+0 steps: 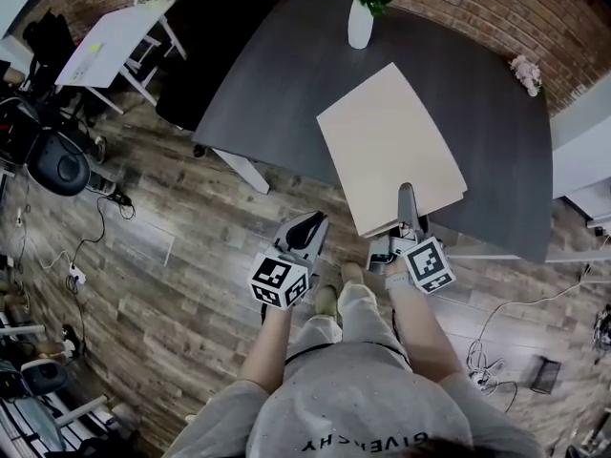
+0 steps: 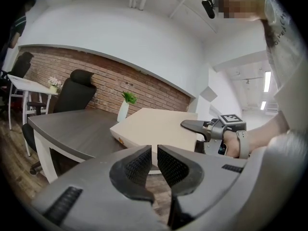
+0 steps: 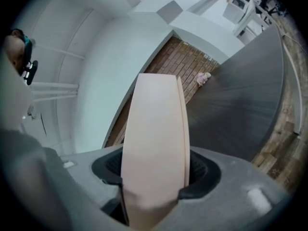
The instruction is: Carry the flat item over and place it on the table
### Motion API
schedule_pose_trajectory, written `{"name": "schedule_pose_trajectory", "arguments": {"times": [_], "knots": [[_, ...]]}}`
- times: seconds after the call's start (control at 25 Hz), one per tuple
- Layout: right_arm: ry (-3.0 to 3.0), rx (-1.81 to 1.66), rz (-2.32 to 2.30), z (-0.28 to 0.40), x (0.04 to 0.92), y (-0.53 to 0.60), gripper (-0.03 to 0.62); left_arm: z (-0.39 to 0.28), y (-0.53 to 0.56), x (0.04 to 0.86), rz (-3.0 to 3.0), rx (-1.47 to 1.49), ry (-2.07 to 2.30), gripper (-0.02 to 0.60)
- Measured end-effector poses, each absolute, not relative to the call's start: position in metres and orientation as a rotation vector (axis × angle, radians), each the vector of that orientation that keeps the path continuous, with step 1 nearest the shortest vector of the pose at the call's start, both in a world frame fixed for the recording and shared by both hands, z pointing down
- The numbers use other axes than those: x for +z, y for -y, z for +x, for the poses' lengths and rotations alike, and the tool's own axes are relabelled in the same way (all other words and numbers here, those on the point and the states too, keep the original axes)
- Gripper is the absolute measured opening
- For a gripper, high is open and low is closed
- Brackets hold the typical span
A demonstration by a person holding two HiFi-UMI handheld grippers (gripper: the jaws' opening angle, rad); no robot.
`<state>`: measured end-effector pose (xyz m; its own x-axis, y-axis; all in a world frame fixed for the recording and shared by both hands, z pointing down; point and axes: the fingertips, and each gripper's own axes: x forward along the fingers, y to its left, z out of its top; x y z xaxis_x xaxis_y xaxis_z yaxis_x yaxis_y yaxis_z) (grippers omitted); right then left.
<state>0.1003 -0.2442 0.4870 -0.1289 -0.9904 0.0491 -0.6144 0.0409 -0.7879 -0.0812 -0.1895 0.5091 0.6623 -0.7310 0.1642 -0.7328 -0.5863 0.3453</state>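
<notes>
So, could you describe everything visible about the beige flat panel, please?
The flat panel is pale beige, rectangular, plain and matte, like thin board or a shallow box. It is held nearly level over the dark table, its near edge overhanging. The right gripper clamps that near edge; whether the panel already rests on the table is unclear.

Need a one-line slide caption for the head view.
Right tongs clamp the beige flat board by its near edge over the dark table; left tongs hang empty alongside.
</notes>
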Motion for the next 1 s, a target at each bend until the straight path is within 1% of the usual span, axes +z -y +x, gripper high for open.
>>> {"name": "schedule_pose_trajectory", "arguments": {"times": [0.32,0.64,1.0], "knots": [[-1.692,-1.088,-1.646,0.109,0.507,0.264,0.291,-0.068,0.205,0.492,2.52,-0.021,1.149,0.032],[-1.545,-1.256,-1.629,0.106,0.534,0.289,0.313,-0.051,0.2,0.507,2.543,0.069,1.045,0.032],[-1.498,-1.35,-1.586,0.102,0.552,0.293,0.321,-0.022,0.191,0.515,2.588,0.121,0.927,0.032]]}}
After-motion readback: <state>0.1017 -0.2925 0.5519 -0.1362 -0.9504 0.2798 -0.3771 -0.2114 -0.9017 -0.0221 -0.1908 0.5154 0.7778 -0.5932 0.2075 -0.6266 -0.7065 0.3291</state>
